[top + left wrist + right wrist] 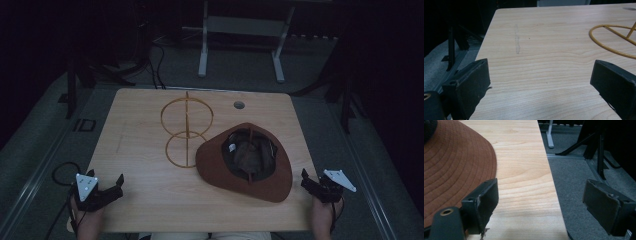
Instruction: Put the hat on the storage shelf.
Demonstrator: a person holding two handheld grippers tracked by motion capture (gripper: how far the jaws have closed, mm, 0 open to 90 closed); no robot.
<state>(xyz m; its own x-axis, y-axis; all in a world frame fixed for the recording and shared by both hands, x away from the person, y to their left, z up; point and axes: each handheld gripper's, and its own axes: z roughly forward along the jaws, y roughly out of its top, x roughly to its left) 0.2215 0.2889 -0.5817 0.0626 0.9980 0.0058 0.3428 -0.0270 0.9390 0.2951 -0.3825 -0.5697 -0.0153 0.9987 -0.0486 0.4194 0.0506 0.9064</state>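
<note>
Bare table [145, 165] lies ahead of the left gripper [112, 189] up to the wire stand [186, 131]; the hat [245, 162], touching the stand's base, blocks the middle; a narrow wooden strip runs ahead of the right gripper [311, 186]

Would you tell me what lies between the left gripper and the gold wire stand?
Only bare table separates the left gripper from the gold wire stand, per the high view.

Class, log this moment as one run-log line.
left hand-held gripper open | right hand-held gripper open | hat upside down | wire stand upright
</note>
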